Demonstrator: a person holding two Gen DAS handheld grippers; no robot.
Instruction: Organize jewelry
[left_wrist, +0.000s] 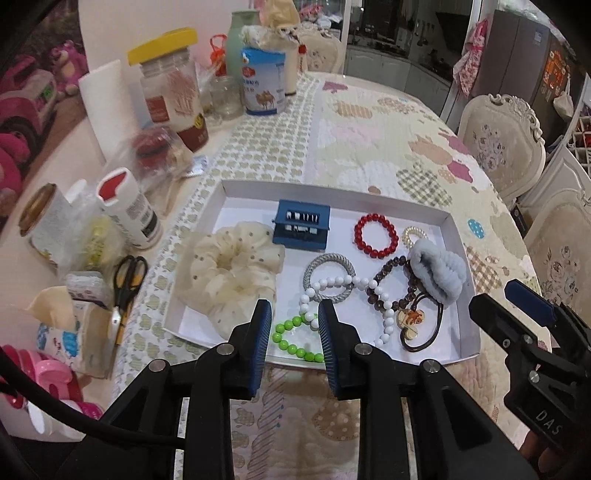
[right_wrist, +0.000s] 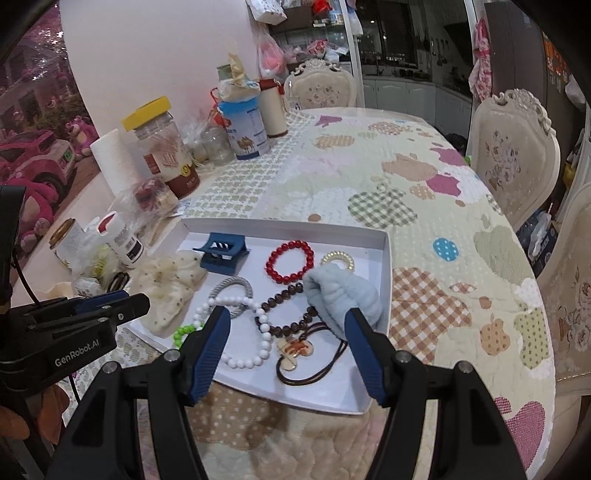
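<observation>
The desk (right_wrist: 424, 192), under a patchwork cloth, carries a white tray (left_wrist: 458, 236) near its front edge. In the tray lie a cream scrunchie (left_wrist: 229, 269), a blue-grey scrunchie (left_wrist: 439, 273), a blue clip (left_wrist: 301, 225), a red bracelet (left_wrist: 376, 234), a white bead strand (left_wrist: 373, 295), a brown bead strand (left_wrist: 388, 280), a grey hair tie (left_wrist: 328, 273) and a green bracelet (left_wrist: 291, 339).

Both tongs hang above the tray's near edge, grasping nothing. The left tongs (left_wrist: 295, 321) stand released, a narrow gap between the pads; the right tongs (right_wrist: 286, 332) are spread wide.

The likely trouble is tangling: the white strand crosses the grey tie and the brown beads, so lifting one may drag its neighbours out. Round beads could also slip from the pads, and the light tray might slide if it is nudged.
</observation>
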